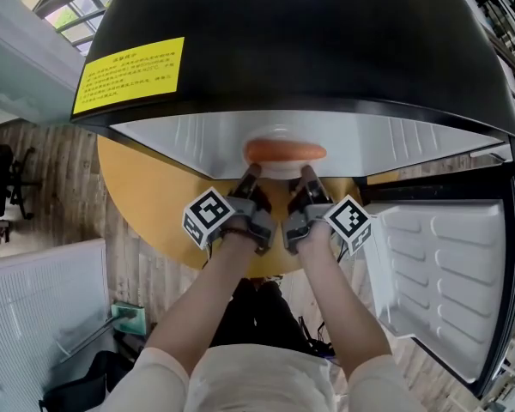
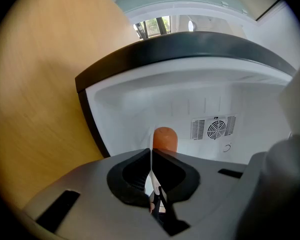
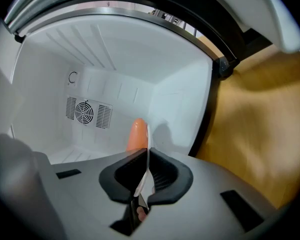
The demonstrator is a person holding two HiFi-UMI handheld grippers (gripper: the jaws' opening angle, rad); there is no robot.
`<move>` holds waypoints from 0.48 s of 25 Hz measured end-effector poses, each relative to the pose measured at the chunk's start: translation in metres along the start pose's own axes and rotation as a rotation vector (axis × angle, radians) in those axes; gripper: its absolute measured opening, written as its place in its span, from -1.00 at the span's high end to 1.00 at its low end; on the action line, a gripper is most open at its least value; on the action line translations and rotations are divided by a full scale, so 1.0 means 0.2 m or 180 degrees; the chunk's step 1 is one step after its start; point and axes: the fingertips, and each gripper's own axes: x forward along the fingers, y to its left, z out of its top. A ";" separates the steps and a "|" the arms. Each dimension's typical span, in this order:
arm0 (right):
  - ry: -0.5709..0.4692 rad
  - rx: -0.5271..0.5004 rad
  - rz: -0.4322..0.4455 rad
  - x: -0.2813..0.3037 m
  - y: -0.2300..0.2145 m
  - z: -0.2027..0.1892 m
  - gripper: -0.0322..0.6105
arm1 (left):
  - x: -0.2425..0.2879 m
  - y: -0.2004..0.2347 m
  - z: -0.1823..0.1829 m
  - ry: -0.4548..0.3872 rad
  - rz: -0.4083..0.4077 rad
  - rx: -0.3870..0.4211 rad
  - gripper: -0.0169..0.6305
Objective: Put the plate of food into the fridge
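A white plate (image 1: 281, 168) carrying an orange sausage-shaped food (image 1: 285, 151) is held at the mouth of the open fridge (image 1: 197, 140). My left gripper (image 1: 251, 173) is shut on the plate's near-left rim and my right gripper (image 1: 306, 173) is shut on its near-right rim. In the left gripper view the plate's thin edge (image 2: 151, 159) runs between the closed jaws, with the food (image 2: 165, 138) beyond. The right gripper view shows the same: plate edge (image 3: 148, 151) pinched, food (image 3: 136, 134) ahead, inside the white fridge interior (image 3: 115, 79).
The fridge's black top (image 1: 309, 41) bears a yellow label (image 1: 129, 74). Its open door (image 1: 446, 273) with white shelves swings out at right. A round wooden table (image 1: 146, 196) lies beneath the fridge. A fan vent (image 3: 85, 112) sits on the back wall.
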 end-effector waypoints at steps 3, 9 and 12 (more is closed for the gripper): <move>-0.0002 -0.0007 -0.0003 0.02 -0.01 0.00 0.79 | 0.02 0.01 0.01 -0.0041 0.0002 0.0007 0.85; -0.0039 -0.0031 -0.0012 0.07 -0.03 0.02 0.79 | 0.07 0.03 0.03 -0.0101 0.0008 0.0001 0.85; -0.0050 -0.0022 -0.0010 0.09 -0.03 0.02 0.79 | 0.08 0.04 0.04 -0.0118 0.0027 0.0001 0.85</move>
